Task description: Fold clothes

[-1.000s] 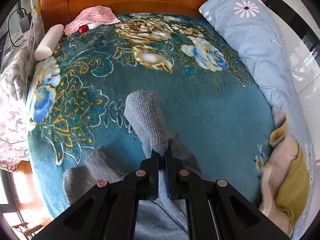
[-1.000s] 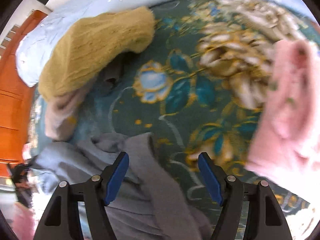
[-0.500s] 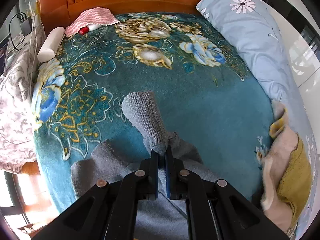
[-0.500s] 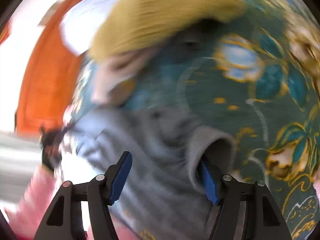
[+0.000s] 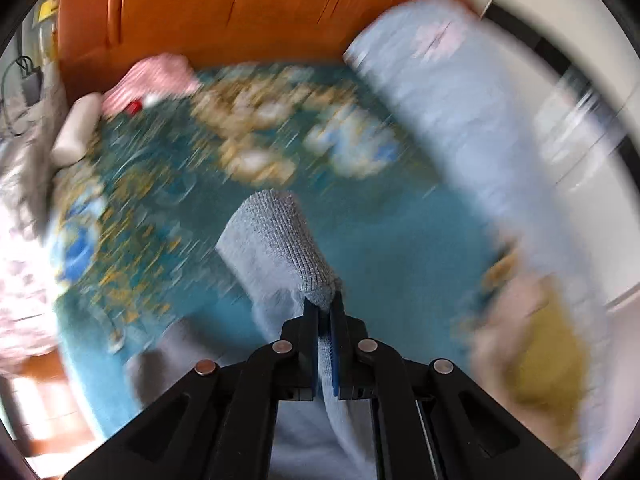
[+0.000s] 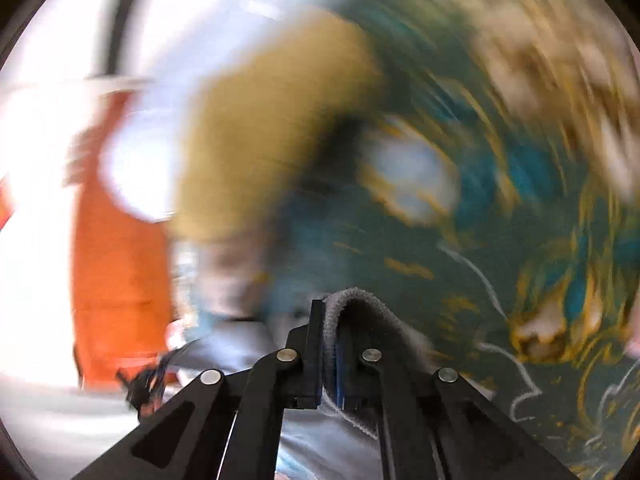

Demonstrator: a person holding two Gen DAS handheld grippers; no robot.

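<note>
Having clamped shut, right tongs (image 6: 328, 320) now pinch the grey garment (image 6: 360, 300).

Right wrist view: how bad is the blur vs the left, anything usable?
Right wrist view: heavy swirling motion blur, the blanket and yellow garment smeared, white glare at left; only the right gripper and the grey fabric edge in its jaws are sharp. Left wrist view: milder streaking; the grey cuff and left gripper are crisp.

Motion-smeared floral blanket (image 5: 400, 264) and mustard garment (image 6: 256, 128); grey sweater (image 5: 304, 432) body cut by the lower edge.
</note>
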